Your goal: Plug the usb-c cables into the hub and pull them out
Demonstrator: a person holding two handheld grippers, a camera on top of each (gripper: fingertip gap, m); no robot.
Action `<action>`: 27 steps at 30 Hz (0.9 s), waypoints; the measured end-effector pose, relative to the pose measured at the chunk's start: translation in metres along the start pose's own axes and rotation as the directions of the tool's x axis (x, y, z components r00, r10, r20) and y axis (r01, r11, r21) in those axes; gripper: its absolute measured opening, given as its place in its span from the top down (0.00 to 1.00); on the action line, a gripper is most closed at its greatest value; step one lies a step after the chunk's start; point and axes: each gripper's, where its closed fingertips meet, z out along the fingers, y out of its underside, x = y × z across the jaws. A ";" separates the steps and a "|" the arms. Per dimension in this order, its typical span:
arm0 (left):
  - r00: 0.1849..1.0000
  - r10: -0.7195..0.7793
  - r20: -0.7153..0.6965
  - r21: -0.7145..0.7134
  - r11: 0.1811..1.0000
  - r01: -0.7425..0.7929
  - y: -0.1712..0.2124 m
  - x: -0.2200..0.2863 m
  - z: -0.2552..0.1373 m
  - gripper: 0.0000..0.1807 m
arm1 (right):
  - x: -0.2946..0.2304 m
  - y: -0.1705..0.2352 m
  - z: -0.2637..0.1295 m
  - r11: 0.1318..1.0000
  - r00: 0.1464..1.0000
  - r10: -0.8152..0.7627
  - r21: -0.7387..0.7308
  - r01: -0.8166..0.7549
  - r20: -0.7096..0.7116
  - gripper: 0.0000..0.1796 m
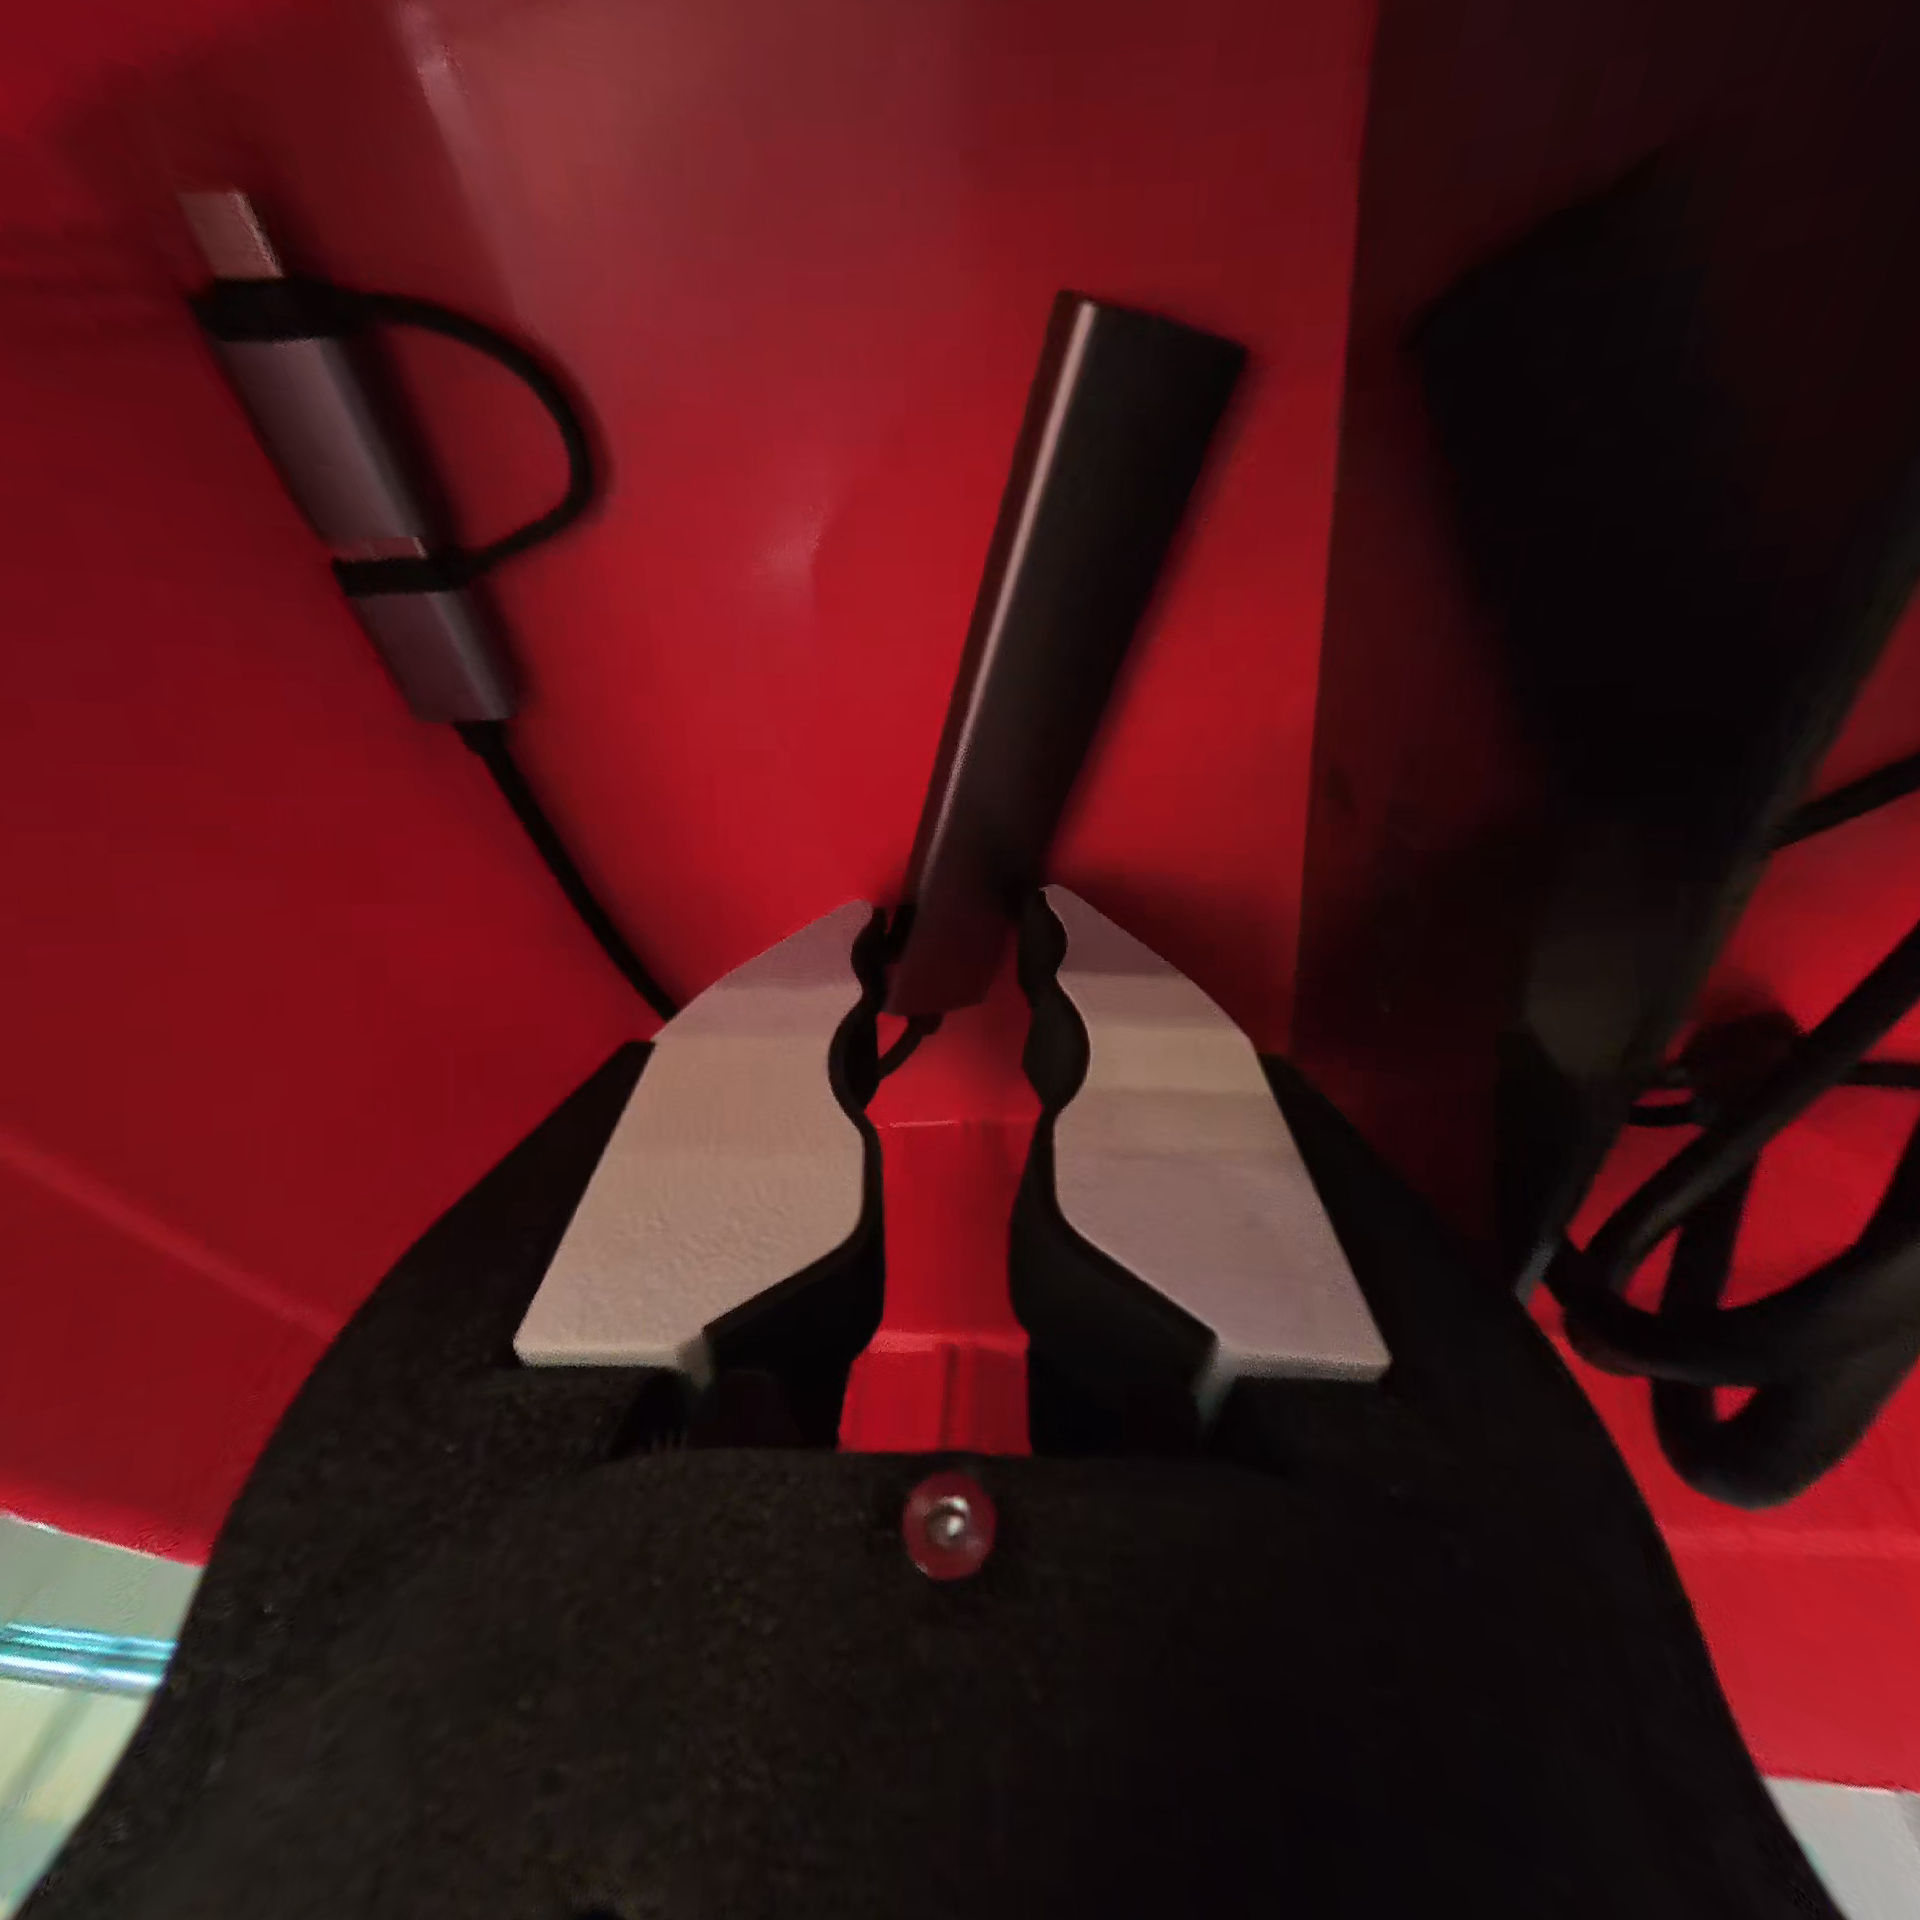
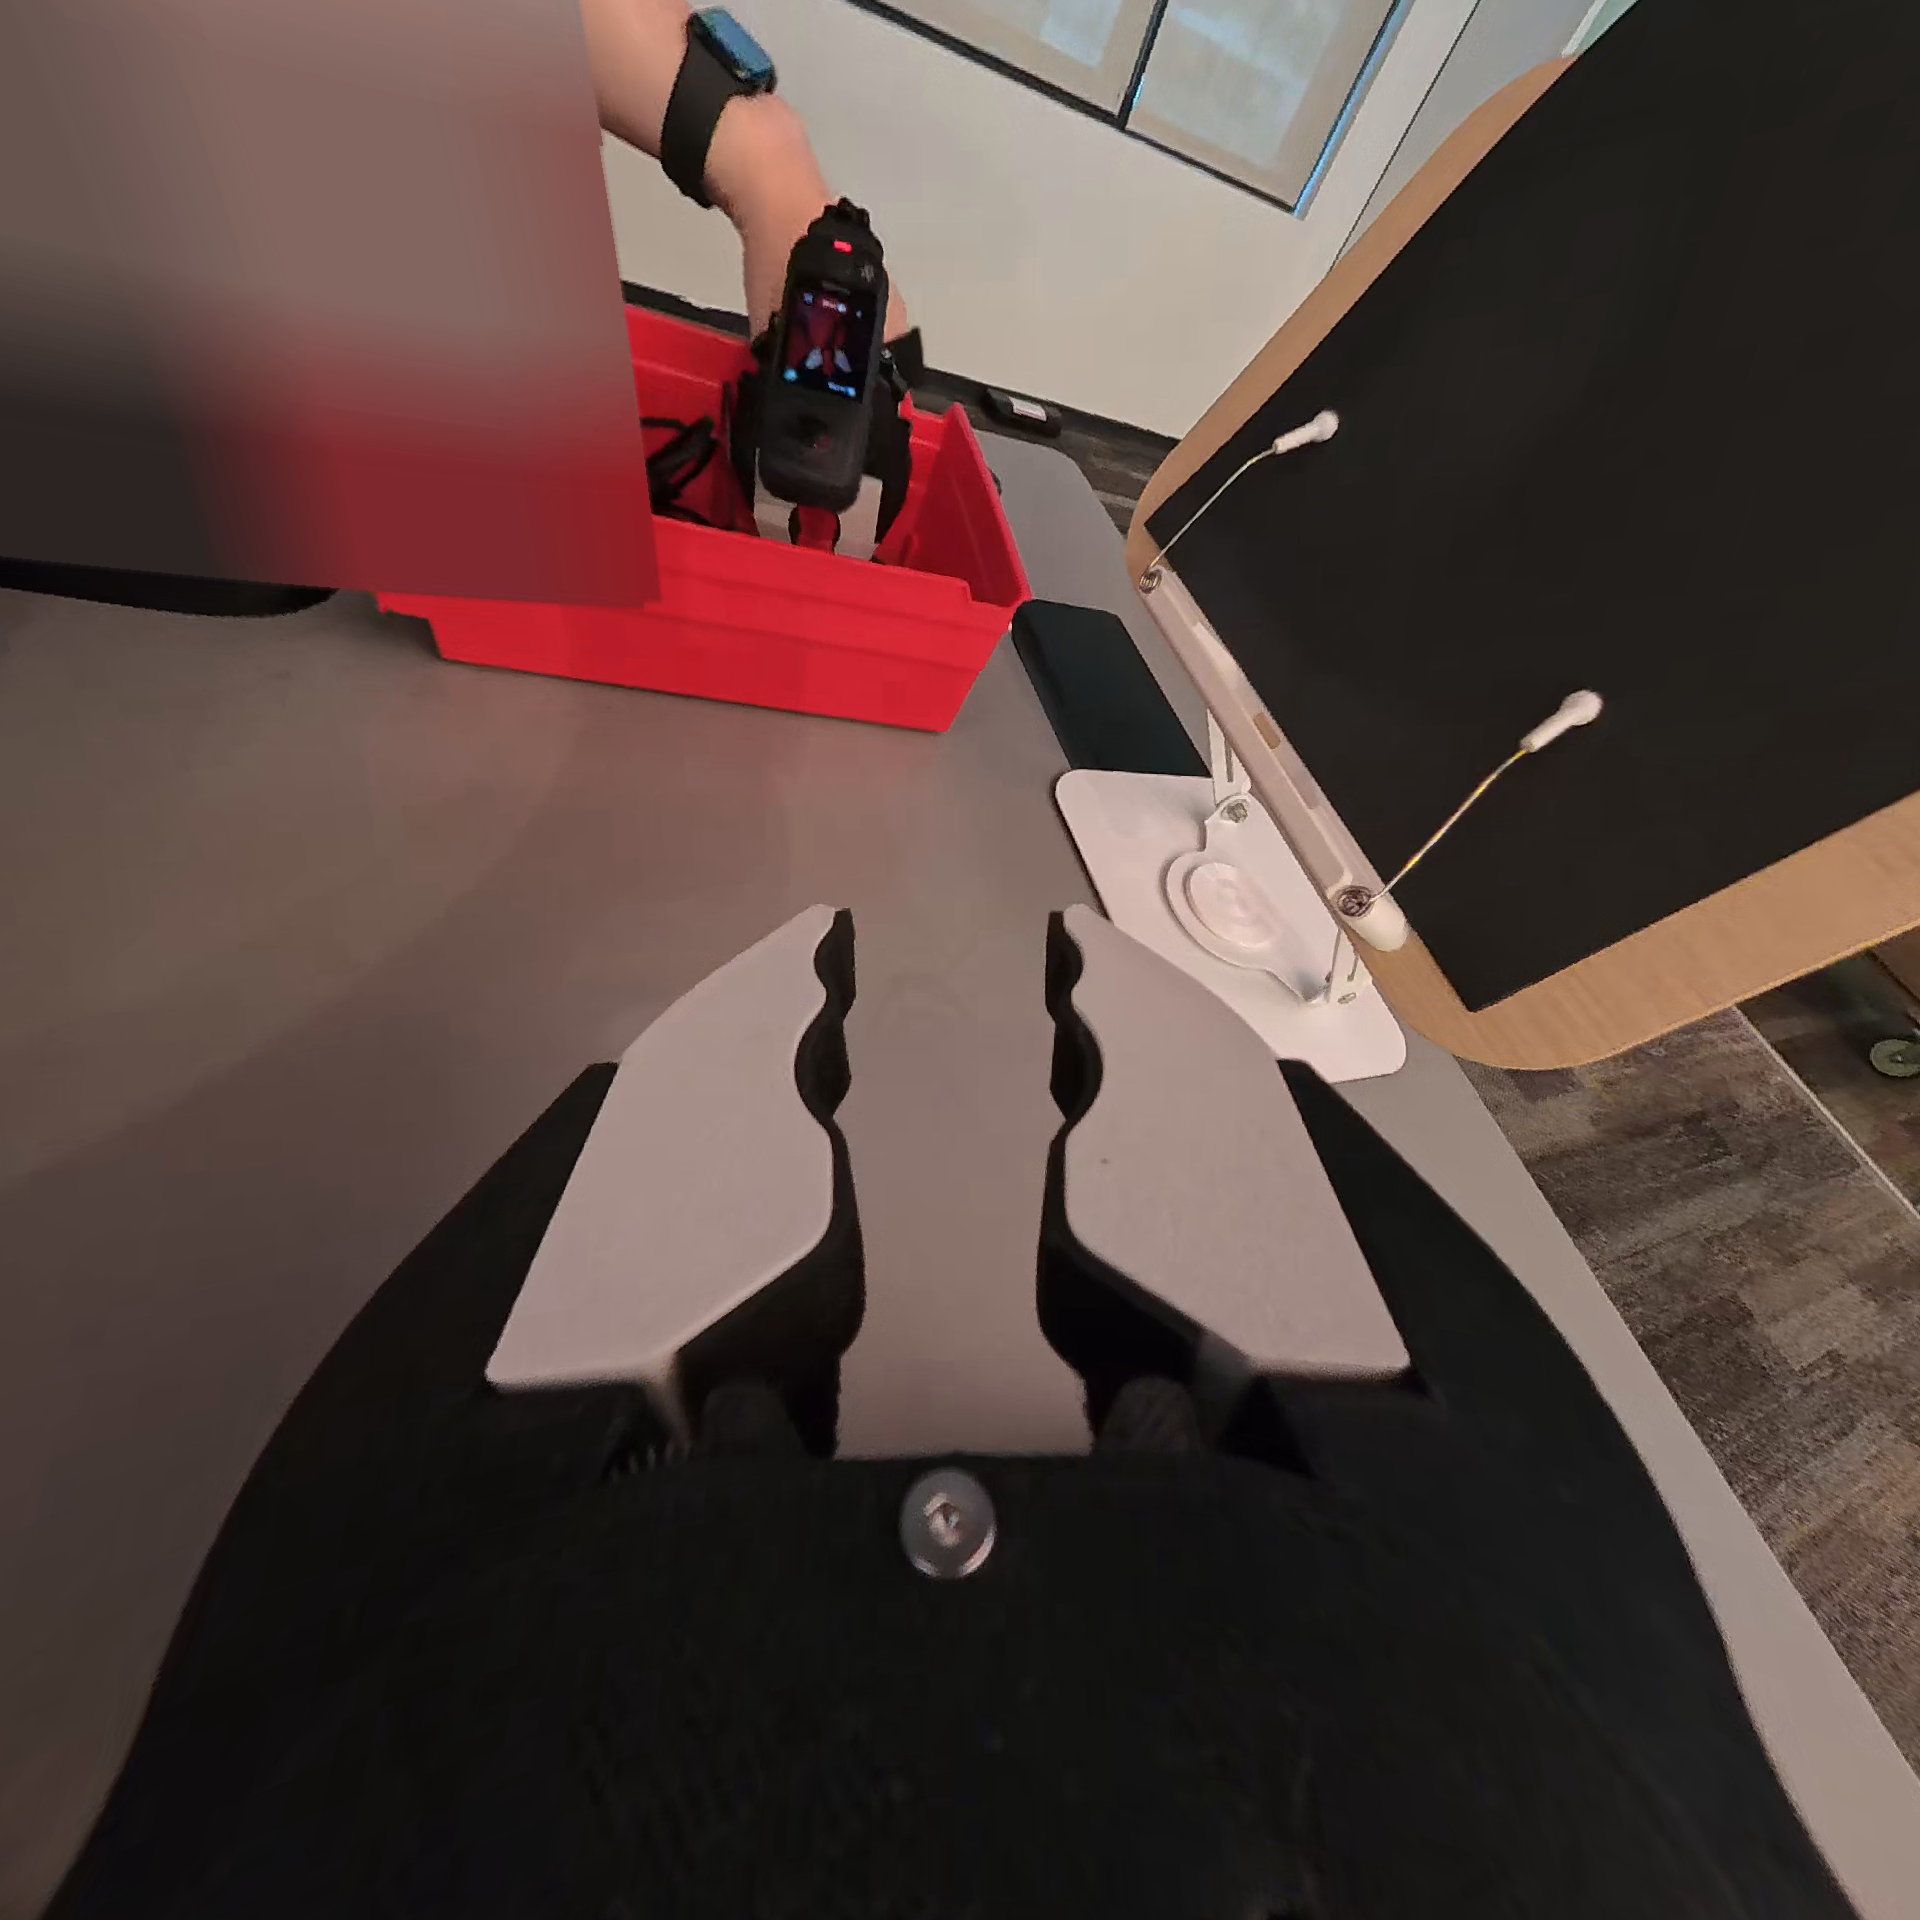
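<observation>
My left hand-held gripper (image 1: 951,935) is down inside the red bin (image 1: 312,1039), its jaws partly apart around the near end of a slim, dark grey metal hub (image 1: 1049,644). The hub's end sits between the wavy black pads (image 1: 1044,997); it looks pressed to the left pad with a slight gap on the right, so I cannot tell whether the grip is firm. A thin black cable (image 1: 883,1049) leaves the hub's near end between the fingers. The hub is long and flat-sided with a smooth, brushed sheen, and it lies on the glossy plastic floor of the bin, angled away from me.

To the left lies a second hub (image 1: 353,457), lighter grey, with a braided black cord (image 1: 540,436) looped beside it and banded to it in two places. At the right edge I see a dark, blurred bundle of cables (image 1: 1745,1247).

My right hand-held gripper (image 2: 951,935) hangs over the smooth grey worktop (image 2: 416,883), jaws apart, holding and touching nothing. Its fingers are flat matt grey plates lined with black scalloped pads (image 2: 831,1039). Farther off stands the bin (image 2: 727,644), with the left hand-held gripper (image 2: 821,520) reaching into it. To the right a wood-edged black panel (image 2: 1610,520) rests on a white stand (image 2: 1195,883).
</observation>
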 end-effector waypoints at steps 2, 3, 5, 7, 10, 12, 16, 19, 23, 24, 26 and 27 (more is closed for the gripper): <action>0.998 -0.064 0.022 -0.020 0.998 0.064 0.005 0.000 -0.008 0.87 | 0.000 -0.005 -0.005 1.000 1.000 -0.003 0.023 0.003 0.003 0.80; 0.994 -0.089 0.058 -0.030 0.995 0.091 0.007 -0.003 -0.017 0.87 | 0.000 -0.008 -0.007 0.999 1.000 -0.006 0.037 0.006 0.004 0.80; 0.981 -0.162 0.107 -0.030 0.986 0.166 0.008 -0.007 -0.039 0.87 | -0.001 -0.016 -0.011 0.997 1.000 -0.005 0.077 0.004 0.008 0.81; 0.964 -0.228 0.137 -0.042 0.971 0.236 0.009 -0.008 -0.067 0.87 | -0.002 -0.022 -0.014 0.994 1.000 0.003 0.108 -0.005 0.020 0.81; 0.943 -0.234 0.237 -0.103 0.959 0.264 0.011 -0.009 -0.112 0.87 | -0.006 -0.032 -0.019 0.990 0.999 -0.006 0.144 0.002 0.032 0.81; 0.933 -0.226 0.281 -0.138 0.952 0.273 0.006 -0.007 -0.143 0.87 | -0.011 -0.041 -0.022 0.985 0.999 -0.025 0.169 0.018 0.036 0.81; 0.909 -0.208 0.362 -0.198 0.936 0.292 -0.010 -0.002 -0.210 0.88 | -0.022 -0.062 -0.033 0.971 0.997 -0.059 0.235 0.045 0.054 0.81; 0.884 -0.252 0.394 -0.136 0.935 0.327 -0.044 0.002 -0.261 0.88 | -0.030 -0.077 -0.045 0.958 0.995 -0.089 0.277 0.071 0.051 0.81; 0.863 -0.381 0.332 0.063 0.922 0.383 -0.119 0.012 -0.302 0.88 | -0.042 -0.090 -0.067 0.948 0.991 -0.126 0.299 0.104 0.055 0.81; 0.857 -0.423 0.293 0.115 0.906 0.407 -0.139 0.015 -0.304 0.88 | -0.045 -0.093 -0.073 0.946 0.990 -0.129 0.307 0.104 0.061 0.81; 0.835 -0.510 0.206 0.234 0.854 0.464 -0.183 0.017 -0.299 0.88 | -0.054 -0.098 -0.081 0.941 0.987 -0.136 0.324 0.101 0.089 0.81; 0.823 -0.550 0.142 0.298 0.816 0.495 -0.208 0.020 -0.292 0.88 | -0.058 -0.100 -0.084 0.937 0.985 -0.141 0.336 0.100 0.100 0.81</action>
